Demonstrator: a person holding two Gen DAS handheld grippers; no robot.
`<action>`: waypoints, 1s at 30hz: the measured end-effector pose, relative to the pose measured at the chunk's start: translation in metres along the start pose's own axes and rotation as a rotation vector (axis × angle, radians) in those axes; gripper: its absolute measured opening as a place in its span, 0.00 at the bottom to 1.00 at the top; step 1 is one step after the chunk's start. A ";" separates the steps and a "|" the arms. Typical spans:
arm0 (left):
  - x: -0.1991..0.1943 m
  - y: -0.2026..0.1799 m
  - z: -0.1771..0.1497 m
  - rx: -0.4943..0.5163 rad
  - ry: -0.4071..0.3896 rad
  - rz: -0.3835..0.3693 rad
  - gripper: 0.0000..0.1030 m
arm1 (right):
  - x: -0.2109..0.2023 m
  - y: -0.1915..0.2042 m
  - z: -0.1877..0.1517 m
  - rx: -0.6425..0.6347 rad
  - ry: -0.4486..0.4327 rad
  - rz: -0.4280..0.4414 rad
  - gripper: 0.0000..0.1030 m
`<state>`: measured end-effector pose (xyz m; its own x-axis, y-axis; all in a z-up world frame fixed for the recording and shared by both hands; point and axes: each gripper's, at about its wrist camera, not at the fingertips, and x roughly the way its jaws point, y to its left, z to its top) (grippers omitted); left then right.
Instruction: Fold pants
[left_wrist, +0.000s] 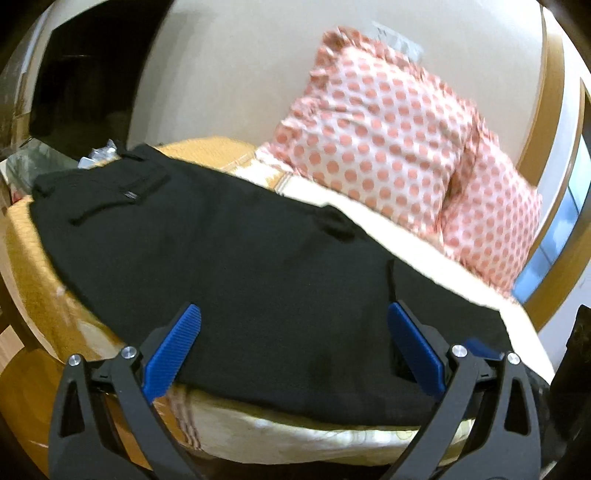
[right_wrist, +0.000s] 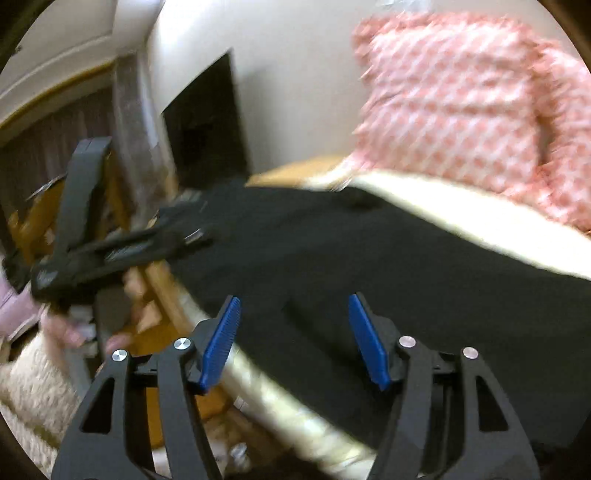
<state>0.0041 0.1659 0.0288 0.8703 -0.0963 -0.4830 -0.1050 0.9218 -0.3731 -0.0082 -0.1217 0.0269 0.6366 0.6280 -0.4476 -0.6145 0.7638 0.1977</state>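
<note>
Right now black pants are lying flat and smooth across the bed, beside polka-dot pillows; left hand-held gripper and right hand-held gripper are hovering released, grasping nothing.

Your two wrist cameras both look forward and slightly down past their fingers, close over the bed; both share the black pants and spotted pillows.

No legible text, brand, number or sign is found; a small pale tag on the black pants is too blurred to read.
</note>
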 end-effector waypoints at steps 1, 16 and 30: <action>-0.006 0.005 0.003 -0.008 -0.026 0.019 0.98 | 0.004 -0.013 0.004 0.039 0.008 -0.055 0.61; -0.035 0.115 0.053 -0.316 -0.104 0.194 0.98 | 0.028 -0.025 -0.015 -0.007 0.150 -0.112 0.63; -0.019 0.151 0.072 -0.446 -0.047 0.106 0.98 | 0.028 -0.021 -0.017 -0.025 0.139 -0.097 0.70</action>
<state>0.0064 0.3341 0.0381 0.8636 0.0167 -0.5039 -0.3823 0.6734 -0.6328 0.0142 -0.1226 -0.0048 0.6243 0.5233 -0.5800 -0.5654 0.8150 0.1268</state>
